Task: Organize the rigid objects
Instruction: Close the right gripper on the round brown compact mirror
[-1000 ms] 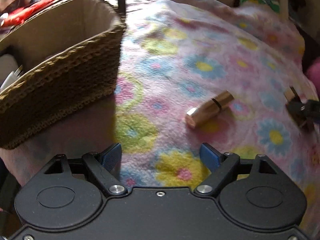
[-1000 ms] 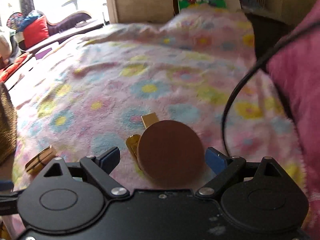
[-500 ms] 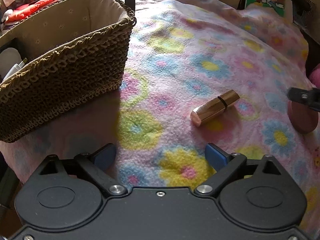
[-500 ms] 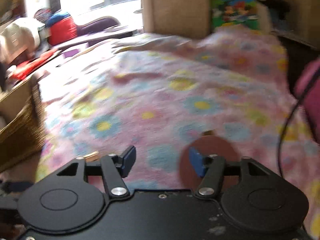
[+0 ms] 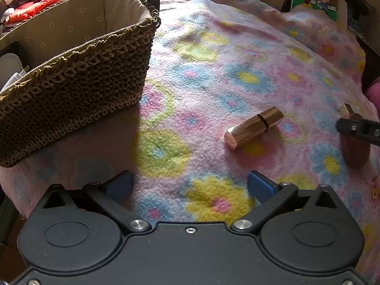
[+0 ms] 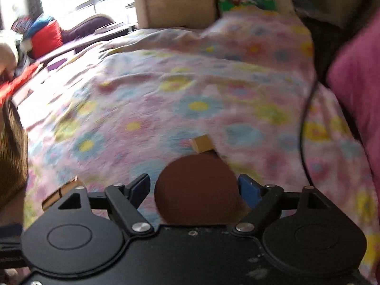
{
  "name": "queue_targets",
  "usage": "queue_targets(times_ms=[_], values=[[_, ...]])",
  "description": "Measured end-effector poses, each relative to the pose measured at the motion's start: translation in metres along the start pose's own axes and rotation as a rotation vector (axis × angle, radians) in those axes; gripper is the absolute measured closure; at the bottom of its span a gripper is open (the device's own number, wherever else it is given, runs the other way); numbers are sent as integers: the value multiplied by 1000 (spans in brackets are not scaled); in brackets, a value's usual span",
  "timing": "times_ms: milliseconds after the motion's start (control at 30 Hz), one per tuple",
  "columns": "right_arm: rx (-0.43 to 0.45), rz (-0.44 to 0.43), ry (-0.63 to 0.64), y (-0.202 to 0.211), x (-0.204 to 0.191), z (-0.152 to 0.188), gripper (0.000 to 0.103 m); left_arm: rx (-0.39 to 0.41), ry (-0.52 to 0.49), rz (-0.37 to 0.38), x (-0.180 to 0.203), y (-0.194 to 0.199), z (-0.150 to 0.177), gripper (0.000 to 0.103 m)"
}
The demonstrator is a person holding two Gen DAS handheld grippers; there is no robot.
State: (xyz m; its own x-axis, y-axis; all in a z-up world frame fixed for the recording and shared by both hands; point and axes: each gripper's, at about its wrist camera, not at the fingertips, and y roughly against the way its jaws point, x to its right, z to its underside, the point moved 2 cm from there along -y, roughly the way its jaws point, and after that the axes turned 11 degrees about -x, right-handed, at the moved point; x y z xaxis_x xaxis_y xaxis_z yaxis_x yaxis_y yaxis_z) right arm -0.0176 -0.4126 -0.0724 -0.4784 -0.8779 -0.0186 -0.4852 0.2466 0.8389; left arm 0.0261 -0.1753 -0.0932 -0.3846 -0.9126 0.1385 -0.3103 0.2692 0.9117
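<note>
- step in hand, as i judge it: the right tool (image 6: pixel 193 190) is at the pick-up of a round brown disc (image 6: pixel 197 190) — a flat compact-like piece lying on the flowered blanket (image 6: pixel 166 90) of the bed.
- the right tool's blue pads stand on either side of the disc; the right-hand pad looks to touch its edge, the left-hand pad shows a sliver of gap. so narrow, but whether it truly grips i cannot tell — the view is blurred.
- just beyond the disc, ahead of the right tool, a small gold block (image 6: pixel 201 143) peeks out; whether it touches the disc is unclear.
- the left tool (image 5: pixel 190 185) hovers over the blanket, wide and holding nothing.
- ahead of the left tool and to its right lies a gold lipstick tube (image 5: pixel 254 127) on its side, apart from both pads.
- the woven basket (image 5: pixel 78 76) sits ahead to the left tool's left, its top open, the likely place for these things.
- next move calls for a firm pinch across the disc's edges, then a lift and a carry over to the basket; the thin disc on soft fleece may slip or tilt.
</note>
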Motion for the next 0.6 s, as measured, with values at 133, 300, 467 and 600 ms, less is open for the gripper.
queue_targets(times_ms=[133, 300, 467, 600], values=[[57, 29, 133, 3, -31, 11, 27, 3, -2, -5, 1, 1, 1, 4], [153, 48, 292, 7, -53, 37, 27, 8, -3, -6, 0, 2, 2, 4], [260, 76, 403, 5, -43, 71, 26, 7, 12, -5, 0, 2, 1, 4], [311, 82, 448, 7, -34, 83, 27, 1, 31, 3, -2, 3, -1, 4]])
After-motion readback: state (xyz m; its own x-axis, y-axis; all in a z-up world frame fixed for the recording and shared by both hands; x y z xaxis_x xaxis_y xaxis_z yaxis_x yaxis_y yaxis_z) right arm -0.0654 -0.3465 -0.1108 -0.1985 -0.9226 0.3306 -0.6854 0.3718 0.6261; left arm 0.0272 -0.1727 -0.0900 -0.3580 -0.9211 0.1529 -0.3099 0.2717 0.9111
